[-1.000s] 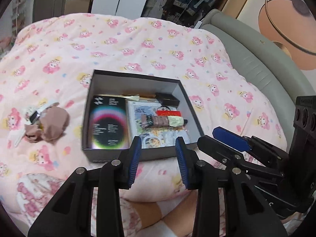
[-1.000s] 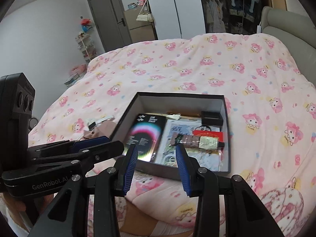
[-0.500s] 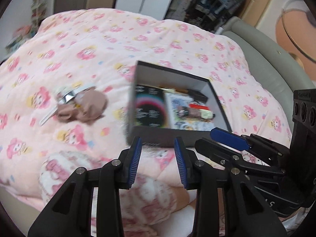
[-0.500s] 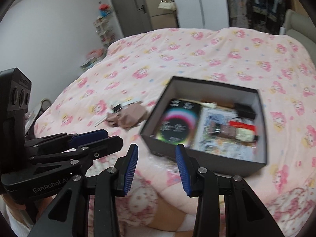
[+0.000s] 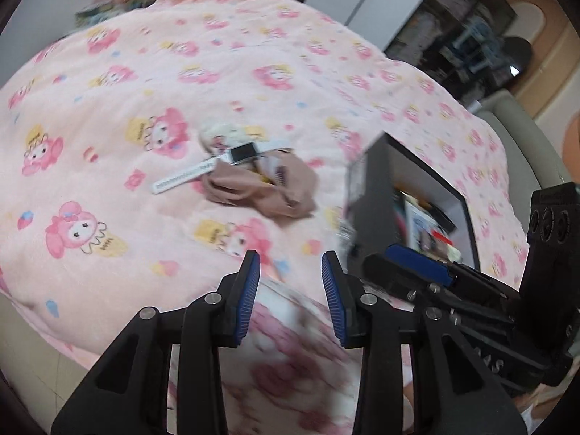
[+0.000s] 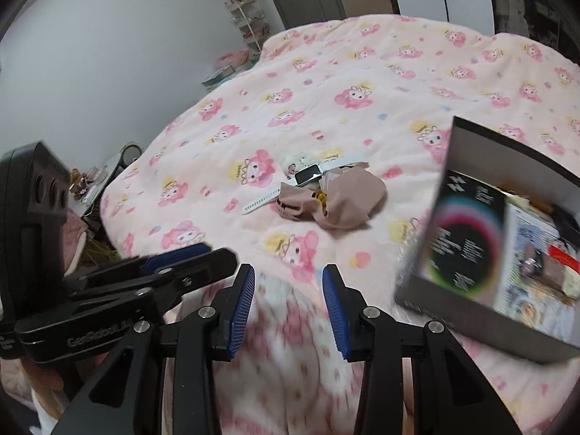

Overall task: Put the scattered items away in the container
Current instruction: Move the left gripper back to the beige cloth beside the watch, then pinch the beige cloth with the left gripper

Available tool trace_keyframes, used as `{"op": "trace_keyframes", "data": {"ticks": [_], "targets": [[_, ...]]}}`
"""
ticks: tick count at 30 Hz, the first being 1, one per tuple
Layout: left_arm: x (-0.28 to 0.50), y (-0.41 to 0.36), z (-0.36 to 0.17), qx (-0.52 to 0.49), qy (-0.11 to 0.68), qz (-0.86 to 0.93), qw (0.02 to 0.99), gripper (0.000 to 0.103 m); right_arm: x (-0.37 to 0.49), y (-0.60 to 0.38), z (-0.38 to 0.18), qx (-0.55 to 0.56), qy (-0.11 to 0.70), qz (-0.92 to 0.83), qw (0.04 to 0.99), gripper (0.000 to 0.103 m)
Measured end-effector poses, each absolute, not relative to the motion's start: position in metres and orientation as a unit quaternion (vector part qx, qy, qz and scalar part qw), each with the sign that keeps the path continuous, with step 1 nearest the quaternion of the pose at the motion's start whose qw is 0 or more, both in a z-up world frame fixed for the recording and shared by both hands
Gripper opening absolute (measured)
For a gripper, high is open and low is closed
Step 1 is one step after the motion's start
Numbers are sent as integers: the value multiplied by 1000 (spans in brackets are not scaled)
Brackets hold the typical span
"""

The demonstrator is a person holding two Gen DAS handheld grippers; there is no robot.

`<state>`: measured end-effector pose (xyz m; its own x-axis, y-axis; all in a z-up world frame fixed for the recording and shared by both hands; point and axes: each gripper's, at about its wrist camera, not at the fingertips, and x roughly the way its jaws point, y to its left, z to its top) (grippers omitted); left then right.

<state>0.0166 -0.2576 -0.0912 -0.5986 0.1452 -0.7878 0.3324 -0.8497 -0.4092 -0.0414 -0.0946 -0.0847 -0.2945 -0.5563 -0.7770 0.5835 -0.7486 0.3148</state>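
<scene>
Through the left wrist camera I see my left hand-held gripper (image 5: 290, 264) with its blue pads standing well apart and nothing between them, hanging over the near edge of the bed (image 5: 108, 116) with its pink cartoon quilt. Ahead and slightly left lies the last scattered cluster: a white smartwatch (image 5: 232, 159) with its strap stretched toward the left, touching a crumpled brown cloth (image 5: 268, 188), and a small pale plush thing (image 5: 221, 134) just behind the watch. The dark box (image 5: 377, 195) sits to the right of the cloth, near but apart from it, with books and small items already inside; the view there is blurred. My right hand-held gripper (image 5: 417, 264) shows at the right edge, side-on, so from here I cannot tell its gap. Through the right wrist camera that right hand-held gripper (image 6: 288, 279) is plainly wide open and empty, low over the quilt's front edge, while the left one (image 6: 177, 253) shows side-on at the left. The watch (image 6: 308, 174), cloth (image 6: 344, 199) and plush (image 6: 293, 161) lie ahead near the centre, the box (image 6: 471, 137) off to the right. I judge I am in the reach step toward this remaining pile. Next I would push one gripper forward and down, straddle the cloth or the watch body, and close gently; the soft quilt may get pinched too.
</scene>
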Motion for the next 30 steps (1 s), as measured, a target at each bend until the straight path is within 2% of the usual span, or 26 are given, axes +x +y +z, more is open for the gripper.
{"op": "trace_keyframes", "data": {"ticks": [4, 8, 11, 18, 19, 20, 21, 22, 25, 30], "targets": [[-3, -289, -115, 453, 299, -838, 60, 38, -73, -118, -102, 494, 33, -806, 323, 36], [-31, -313, -142, 463, 332, -821, 45, 51, -102, -136, -120, 511, 41, -801, 309, 42], [-53, -326, -162, 475, 353, -805, 37, 53, -127, -150, -142, 532, 38, -796, 286, 46], [-101, -354, -209, 492, 413, -766, 33, 53, -164, -171, -204, 595, -5, -763, 254, 46], [-106, -355, -215, 496, 416, -761, 34, 51, -167, -170, -211, 604, -16, -754, 258, 39], [-110, -355, -220, 503, 417, -756, 31, 47, -167, -169, -214, 609, -22, -747, 266, 27], [-112, -354, -224, 510, 415, -752, 30, 41, -167, -168, -215, 609, -20, -744, 273, 22], [-112, -352, -226, 517, 408, -752, 34, 28, -165, -167, -214, 605, -18, -747, 275, 19], [-105, -346, -225, 514, 413, -752, 19, 11, -158, -162, -208, 600, -23, -744, 294, 10], [-92, -327, -211, 514, 403, -757, 1, 8, -139, -155, -187, 586, -39, -739, 330, 6]]}}
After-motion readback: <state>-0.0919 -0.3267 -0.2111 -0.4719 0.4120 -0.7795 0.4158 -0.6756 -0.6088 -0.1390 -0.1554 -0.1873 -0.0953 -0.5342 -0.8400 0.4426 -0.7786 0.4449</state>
